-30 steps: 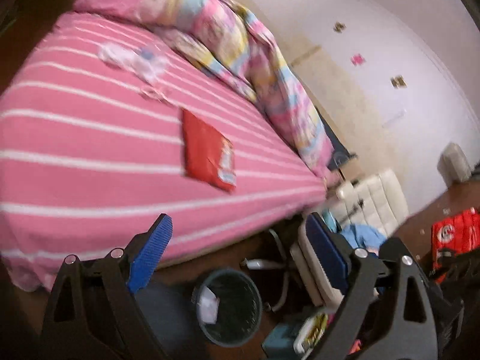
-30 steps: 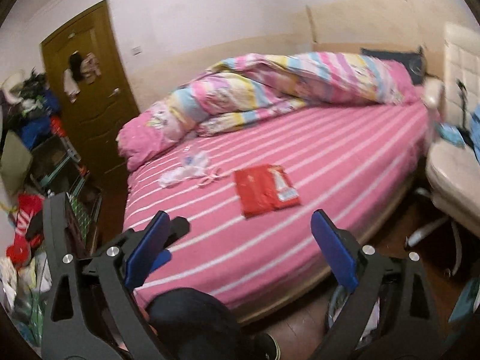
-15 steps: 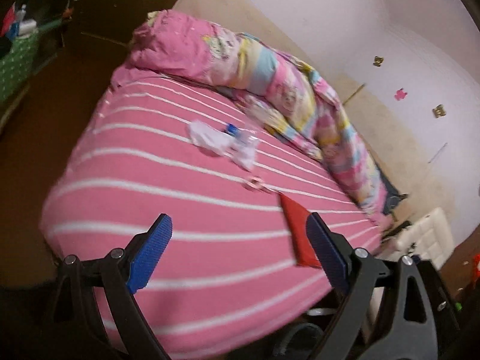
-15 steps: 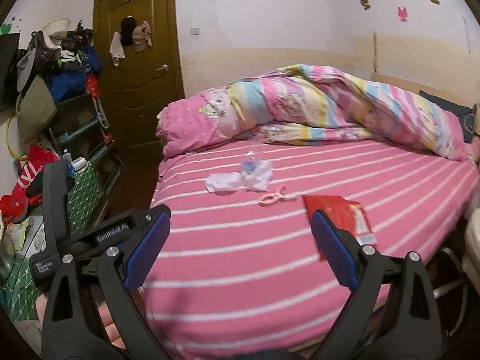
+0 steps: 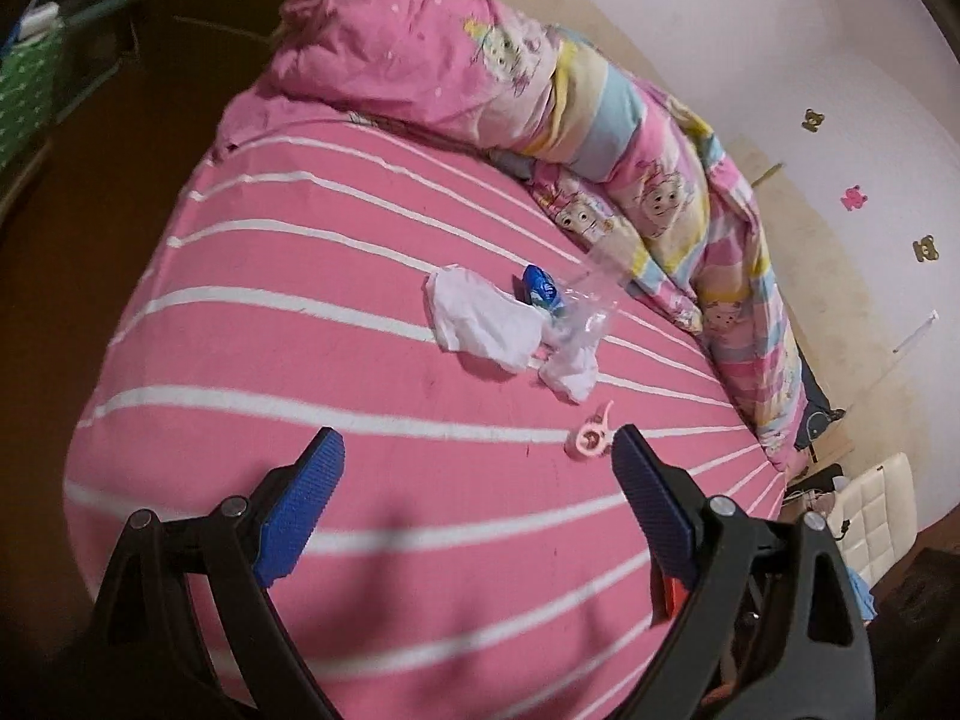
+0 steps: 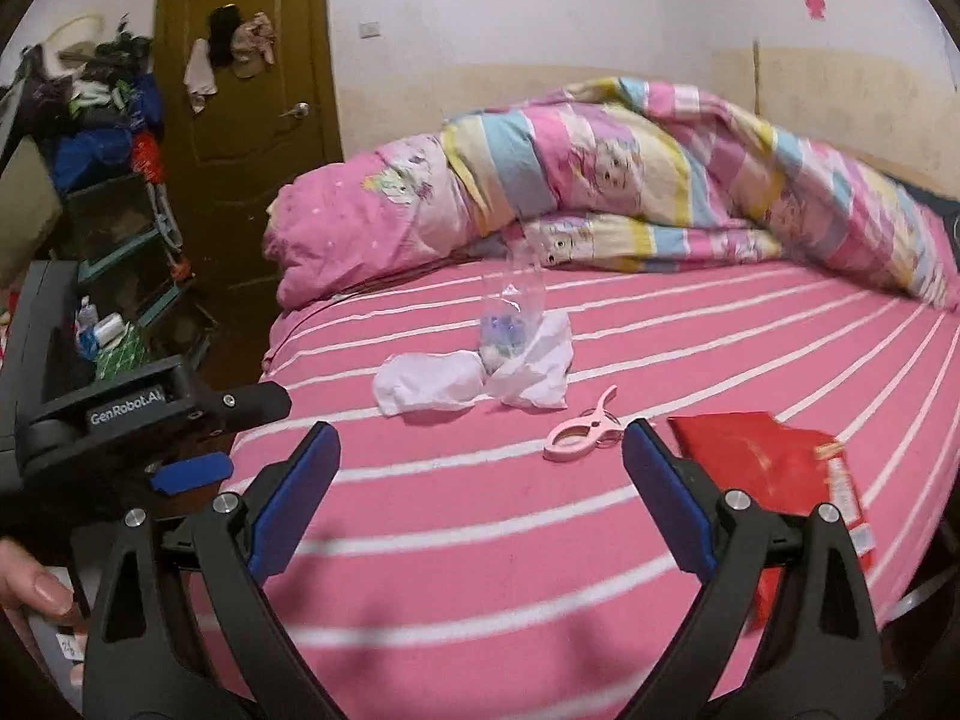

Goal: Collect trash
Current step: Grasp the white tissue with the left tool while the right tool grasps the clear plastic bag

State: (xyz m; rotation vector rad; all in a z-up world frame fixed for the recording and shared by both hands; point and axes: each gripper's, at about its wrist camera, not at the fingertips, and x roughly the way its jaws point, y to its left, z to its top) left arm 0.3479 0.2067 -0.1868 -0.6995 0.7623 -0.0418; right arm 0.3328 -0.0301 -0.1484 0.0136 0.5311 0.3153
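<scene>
Covering the bed: a pink sheet (image 6: 480,510) with white stripes is spread flat, and a patterned quilt (image 6: 630,180) is bunched along the far side.
Red wrapper: a flattened red packet (image 6: 774,468) is seen lying on the sheet at the near right edge, partly hidden behind the right gripper's finger.
White tissues: two crumpled white pieces (image 5: 480,318) are laid side by side mid-bed, touching a clear plastic bag.
Clear plastic bag: the bag (image 6: 513,300) is stood upright against the tissues; something blue, possibly a small wrapper (image 5: 540,288), is held inside or just beside it.
Pink clip: a clothes peg (image 6: 579,429) is placed between the tissues and the red packet.
Left gripper: the gripper (image 5: 477,468) is held above the sheet, jaws spread wide, nothing gripped.
Right gripper: the gripper (image 6: 480,462) is held likewise, jaws wide and empty.
</scene>
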